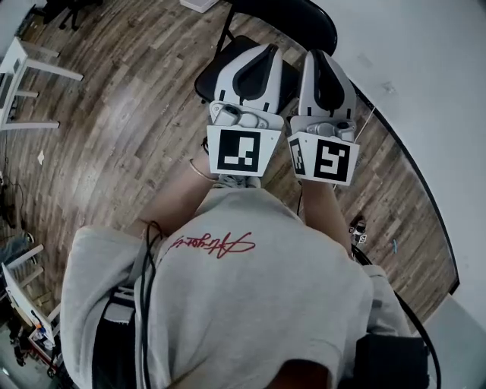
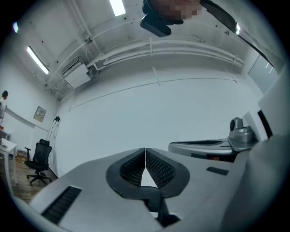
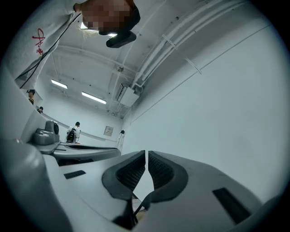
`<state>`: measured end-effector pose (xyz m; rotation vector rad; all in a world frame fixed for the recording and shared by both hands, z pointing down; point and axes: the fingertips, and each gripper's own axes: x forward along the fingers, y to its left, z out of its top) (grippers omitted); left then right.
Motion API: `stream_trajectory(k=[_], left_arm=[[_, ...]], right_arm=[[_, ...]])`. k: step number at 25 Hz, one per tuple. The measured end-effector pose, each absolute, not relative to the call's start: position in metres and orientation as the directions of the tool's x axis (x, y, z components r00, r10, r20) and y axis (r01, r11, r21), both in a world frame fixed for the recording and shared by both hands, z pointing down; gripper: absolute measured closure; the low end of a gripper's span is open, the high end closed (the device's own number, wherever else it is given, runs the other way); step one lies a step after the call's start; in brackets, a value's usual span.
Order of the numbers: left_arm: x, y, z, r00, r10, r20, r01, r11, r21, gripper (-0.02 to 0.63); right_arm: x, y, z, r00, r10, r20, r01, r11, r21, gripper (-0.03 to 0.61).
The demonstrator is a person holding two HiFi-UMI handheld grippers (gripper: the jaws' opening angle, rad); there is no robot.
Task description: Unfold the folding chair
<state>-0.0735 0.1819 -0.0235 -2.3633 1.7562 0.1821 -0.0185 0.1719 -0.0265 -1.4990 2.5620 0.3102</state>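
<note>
Fingers (image 2: 158, 168) of the left gripper (image 2: 145, 149) are clenched tip to tip with nothing between them, and its own view shows only a bare white wall (image 2: 158, 104) beyond. On the right gripper (image 3: 147, 153) the fingers (image 3: 161, 170) are drawn nearly together too, with a thin slit between the ribbed pads (nothing sits in it).

From the head view, both tools are held side by side in front of the person's chest, the left gripper (image 1: 254, 61) just beside the right gripper (image 1: 323, 64), each pointing away from the body. Their marker cubes (image 1: 239, 152) face the camera.

Directly below them stands the folding chair (image 1: 220, 64). Its black seat faces up and its curved black backrest (image 1: 300, 19) lies toward the white wall (much of the seat is covered by the two tools). Neither gripper touches it. The chair rests on a wooden plank floor (image 1: 114, 114), close to where the floor meets the wall.

A white piece of furniture (image 1: 23, 68) stands well apart at the left edge, and a black office chair (image 2: 38, 158) shows far off in the left gripper view.
</note>
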Motion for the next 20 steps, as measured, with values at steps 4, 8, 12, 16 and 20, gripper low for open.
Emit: stream_trajectory(k=[4, 8, 12, 16, 20], left_arm=[[-0.068, 0.188, -0.026, 0.284, -0.933, -0.223, -0.957, -0.261, -0.127, 0.595], [-0.061, 0.196, -0.027, 0.291, -0.929, -0.227, -0.956, -0.271, -0.116, 0.595], [-0.057, 0.205, -0.031, 0.295, -0.924, -0.244, -0.954, -0.272, -0.125, 0.595], [-0.054, 0.210, -0.032, 0.295, -0.921, -0.256, -0.955, -0.276, -0.108, 0.595], [-0.054, 0.211, -0.035, 0.292, -0.920, -0.262, -0.956, -0.273, -0.106, 0.595]], right_arm=[[-0.017, 0.180, -0.029, -0.490, -0.835, -0.250, -0.871, 0.480, 0.107, 0.548], [-0.010, 0.185, -0.029, -0.483, -0.841, -0.245, -0.875, 0.470, 0.115, 0.548], [-0.006, 0.192, -0.030, -0.482, -0.840, -0.249, -0.876, 0.466, 0.123, 0.554], [0.000, 0.200, -0.031, -0.475, -0.842, -0.255, -0.880, 0.459, 0.121, 0.554], [0.002, 0.203, -0.032, -0.476, -0.841, -0.257, -0.879, 0.461, 0.122, 0.554]])
